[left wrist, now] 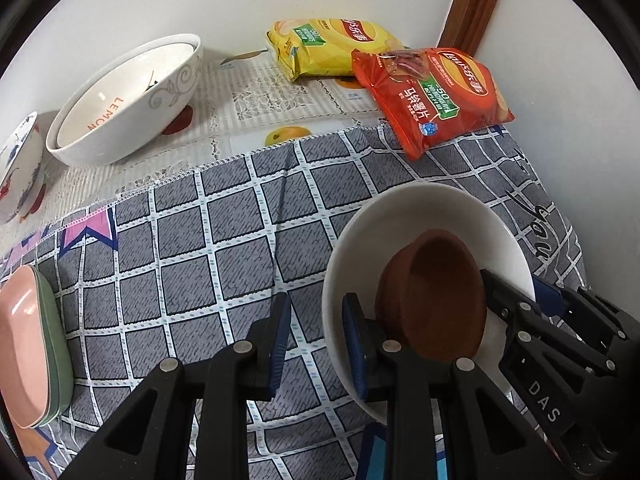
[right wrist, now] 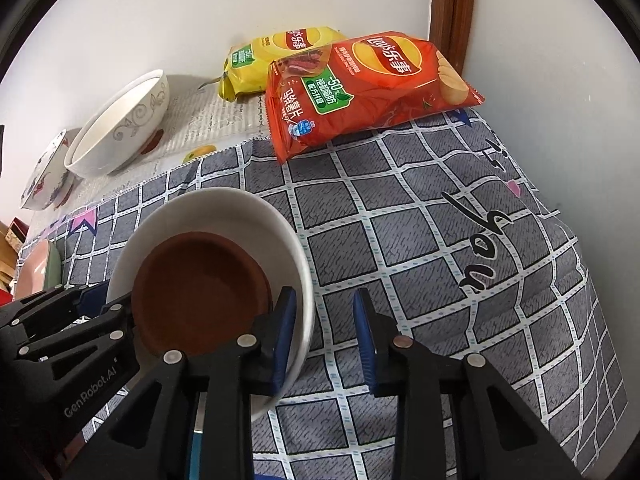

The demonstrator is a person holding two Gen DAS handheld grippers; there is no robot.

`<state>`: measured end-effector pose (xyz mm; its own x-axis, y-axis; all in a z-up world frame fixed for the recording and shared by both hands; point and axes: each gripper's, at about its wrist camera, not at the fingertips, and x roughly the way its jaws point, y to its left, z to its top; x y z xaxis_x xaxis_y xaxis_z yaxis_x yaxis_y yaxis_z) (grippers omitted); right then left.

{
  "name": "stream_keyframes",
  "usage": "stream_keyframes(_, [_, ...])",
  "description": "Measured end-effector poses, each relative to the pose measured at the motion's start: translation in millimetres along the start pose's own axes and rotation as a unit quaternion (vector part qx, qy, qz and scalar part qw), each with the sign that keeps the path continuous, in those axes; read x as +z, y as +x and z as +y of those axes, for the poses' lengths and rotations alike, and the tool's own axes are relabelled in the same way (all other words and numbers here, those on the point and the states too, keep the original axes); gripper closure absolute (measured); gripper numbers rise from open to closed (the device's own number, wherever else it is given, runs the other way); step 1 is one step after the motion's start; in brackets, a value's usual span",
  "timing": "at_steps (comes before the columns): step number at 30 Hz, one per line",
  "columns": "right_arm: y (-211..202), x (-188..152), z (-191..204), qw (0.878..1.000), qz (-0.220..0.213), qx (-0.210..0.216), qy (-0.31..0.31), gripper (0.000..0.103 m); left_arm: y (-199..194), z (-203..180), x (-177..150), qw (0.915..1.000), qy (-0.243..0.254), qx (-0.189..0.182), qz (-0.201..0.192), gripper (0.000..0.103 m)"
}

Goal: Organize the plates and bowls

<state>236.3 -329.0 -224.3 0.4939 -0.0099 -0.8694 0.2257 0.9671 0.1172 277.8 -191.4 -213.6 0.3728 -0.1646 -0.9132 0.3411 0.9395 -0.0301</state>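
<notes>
Your left gripper (left wrist: 316,344) and right gripper (right wrist: 326,338) each straddle opposite rims of the round white ceramic plate (left wrist: 420,208), jaws parted without pinching, probably to steady it. The small brown clay bowl (left wrist: 436,296) sits inside that plate.

Walls: plain white wall (left wrist: 160,0) at back & right, meeting in a corner.
Trim: brown wood strip (left wrist: 476,4), upright in the corner.
Surface, near: grey cloth (left wrist: 200,240) w/ white grid, dark script lettering at right edge, pink pennant shapes at left.
Surface, far: pale lace-pattern cover (left wrist: 260,96) w/ fruit prints; grey cloth overlaps it.
Light: soft, even.
</notes>
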Motion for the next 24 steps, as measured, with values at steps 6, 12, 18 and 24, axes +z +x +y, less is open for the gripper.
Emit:
stream_keyframes(6, [1.0, 0.6, 1.4, 1.0, 0.003, 0.005, -0.002, 0.078, 1.1, -2.0, -0.8, 0.9997, -0.01, -0.023, -0.001, 0.091])
stream_keyframes(12, [2.5, 1.2, 1.6, 1.0, 0.009, 0.006, -0.004, 0.079, 0.8, -2.8, -0.2, 0.9996, -0.012, -0.026, -0.004, 0.091])
stream_keyframes(18, [3.9, 2.9, 2.1, 1.0, 0.013, 0.005, 0.0, 0.079, 2.2, -5.1, 0.6, 0.9998, -0.002, -0.017, -0.002, 0.091])
stream_keyframes(24, [4.9, 1.9, -3.0, 1.0, 0.012, 0.024, 0.015, 0.084, 5.7, -3.6, 1.8, 0.9998, -0.006, -0.02, 0.003, 0.092])
